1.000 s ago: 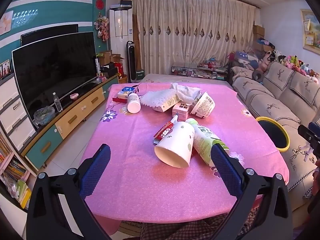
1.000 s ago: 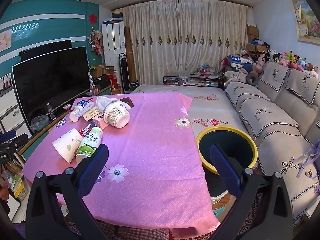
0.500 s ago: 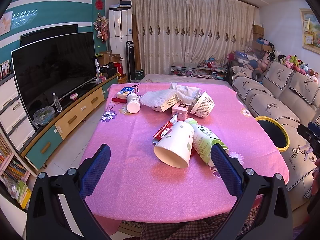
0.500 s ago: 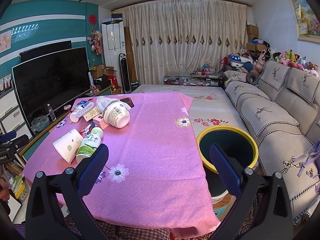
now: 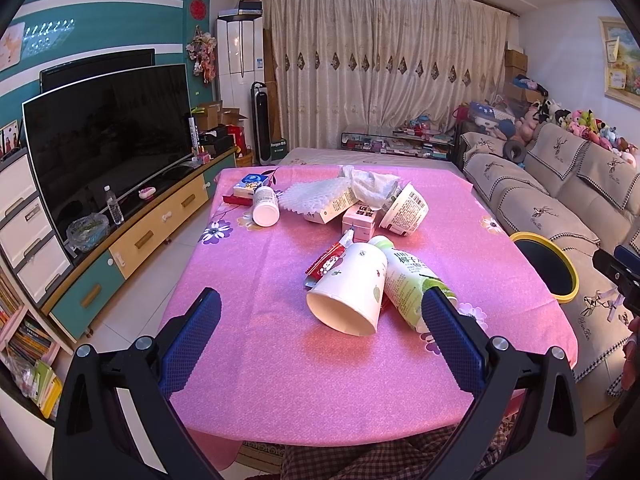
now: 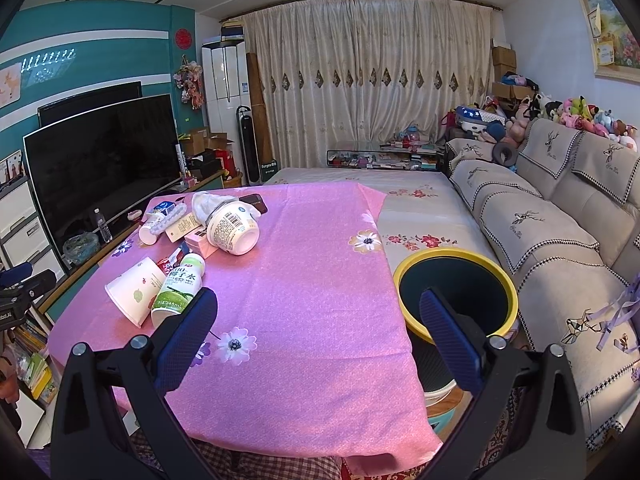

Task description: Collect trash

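Trash lies on the pink table (image 5: 248,320): a white paper cup (image 5: 348,290) on its side, a green-and-white bottle (image 5: 412,280) beside it, a red wrapper (image 5: 322,266), a pink box (image 5: 360,220), a white tub (image 5: 404,210), a small white bottle (image 5: 266,206), white foam and tissue (image 5: 320,194). My left gripper (image 5: 320,332) is open and empty, just short of the cup. My right gripper (image 6: 318,326) is open and empty over the table's near right part. The cup (image 6: 134,290), bottle (image 6: 178,290) and tub (image 6: 232,230) show at its left. A yellow-rimmed dark bin (image 6: 454,280) stands right of the table.
A TV (image 5: 108,136) on a low cabinet lines the left wall. A beige sofa (image 6: 560,240) runs along the right, behind the bin (image 5: 546,266). A low bed-like platform (image 6: 360,184) lies beyond the table. Curtains close the far wall.
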Demonstrator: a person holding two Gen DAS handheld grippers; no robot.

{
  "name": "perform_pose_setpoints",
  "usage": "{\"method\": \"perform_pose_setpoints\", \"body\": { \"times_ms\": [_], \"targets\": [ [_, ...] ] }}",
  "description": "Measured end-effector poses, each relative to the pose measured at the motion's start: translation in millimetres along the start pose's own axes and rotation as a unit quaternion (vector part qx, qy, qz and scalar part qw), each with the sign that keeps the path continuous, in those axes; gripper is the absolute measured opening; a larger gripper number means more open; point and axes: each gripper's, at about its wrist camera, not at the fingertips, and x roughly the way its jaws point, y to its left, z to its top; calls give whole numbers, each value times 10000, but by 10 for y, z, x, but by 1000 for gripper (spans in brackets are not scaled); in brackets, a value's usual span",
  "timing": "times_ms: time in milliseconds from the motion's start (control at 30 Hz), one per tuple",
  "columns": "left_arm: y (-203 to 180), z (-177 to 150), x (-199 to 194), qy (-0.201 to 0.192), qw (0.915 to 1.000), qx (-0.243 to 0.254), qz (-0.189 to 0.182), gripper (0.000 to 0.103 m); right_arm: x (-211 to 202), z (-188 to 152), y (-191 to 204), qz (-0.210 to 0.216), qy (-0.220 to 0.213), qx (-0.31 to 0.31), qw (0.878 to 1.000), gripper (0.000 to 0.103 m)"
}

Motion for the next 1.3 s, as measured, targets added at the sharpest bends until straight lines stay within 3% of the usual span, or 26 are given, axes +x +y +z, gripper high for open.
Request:
{"method": "perform_pose_setpoints", "body": {
  "times_ms": [1300],
  "targets": [
    [-21,-4,-12,18,10000,-7,-10,99,42,-72,-37,9,20,37,10000,97]
  ]
}}
